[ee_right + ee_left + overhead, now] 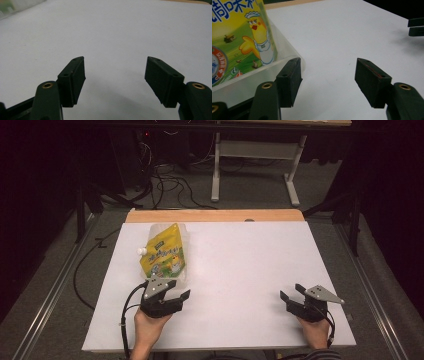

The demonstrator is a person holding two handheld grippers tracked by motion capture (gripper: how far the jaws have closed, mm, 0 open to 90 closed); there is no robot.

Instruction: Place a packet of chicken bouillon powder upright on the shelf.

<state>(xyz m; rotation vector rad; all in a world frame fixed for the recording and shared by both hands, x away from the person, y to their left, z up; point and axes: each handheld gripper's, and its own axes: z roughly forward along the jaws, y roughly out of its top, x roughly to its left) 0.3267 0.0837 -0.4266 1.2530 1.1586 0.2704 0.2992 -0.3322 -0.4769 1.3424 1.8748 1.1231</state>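
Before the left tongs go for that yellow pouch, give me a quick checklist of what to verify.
1. Left tongs open: ok, the jaws stand wide apart with bare table between them.
2. Pouch lined up between the jaws: not ok, it sits off beside the one jaw nearest it.
3. Pouch lying in its clear tray: ok.
4. Jaw clear of the tray rim: cannot tell, they look very close.
5. Right tongs out of the way: ok, open and apart at the far side of the table.
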